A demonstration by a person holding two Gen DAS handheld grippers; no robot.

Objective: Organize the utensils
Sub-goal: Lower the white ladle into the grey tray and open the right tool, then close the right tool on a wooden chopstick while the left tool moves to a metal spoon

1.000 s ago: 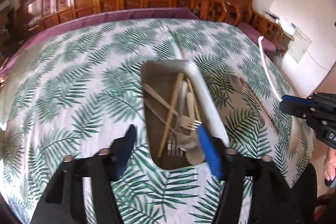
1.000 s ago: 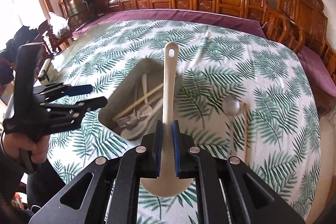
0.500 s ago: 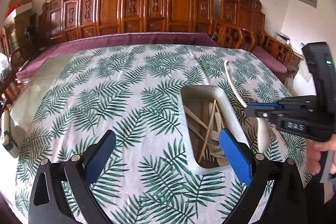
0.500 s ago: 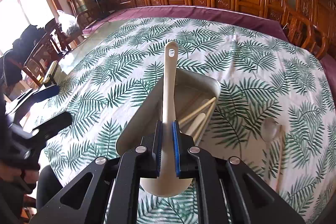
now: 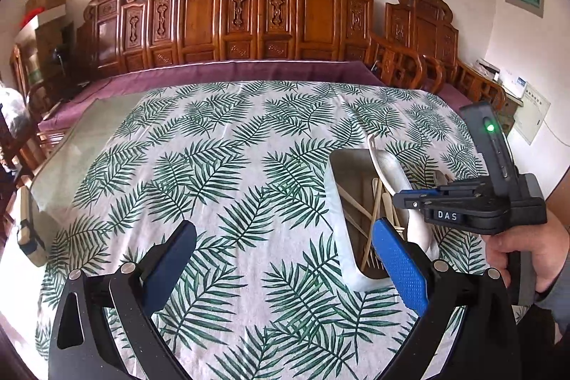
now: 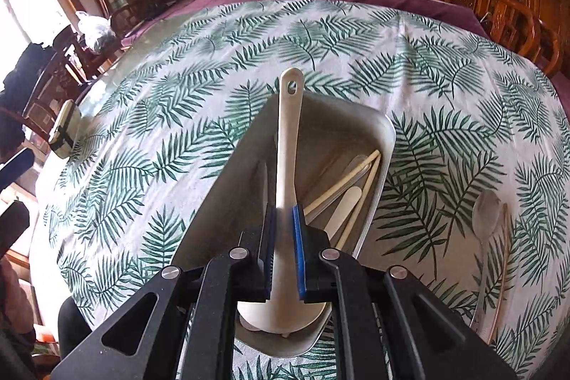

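A grey tray (image 6: 388, 134) sits on the palm-leaf tablecloth and holds chopsticks (image 6: 359, 198) and several other utensils. My right gripper (image 6: 284, 212) is shut on a white plastic serving spoon (image 6: 289, 138). The spoon is held over the tray, handle pointing away and bowl low at the tray's near end. In the left wrist view the same right gripper (image 5: 409, 198) holds the white spoon (image 5: 386, 166) above the tray (image 5: 335, 191). My left gripper (image 5: 285, 230) is wide open and empty, over bare cloth left of the tray.
A metal spoon (image 6: 486, 212) and a single chopstick (image 6: 504, 255) lie on the cloth right of the tray. A phone-like object (image 6: 64, 130) rests at the table's left edge. Carved wooden chairs (image 5: 270, 13) line the far side. A hand (image 5: 523, 251) grips the right tool.
My left gripper opened wide and drew back left, away from the tray. My right gripper brought the white spoon over the tray and lowered it.
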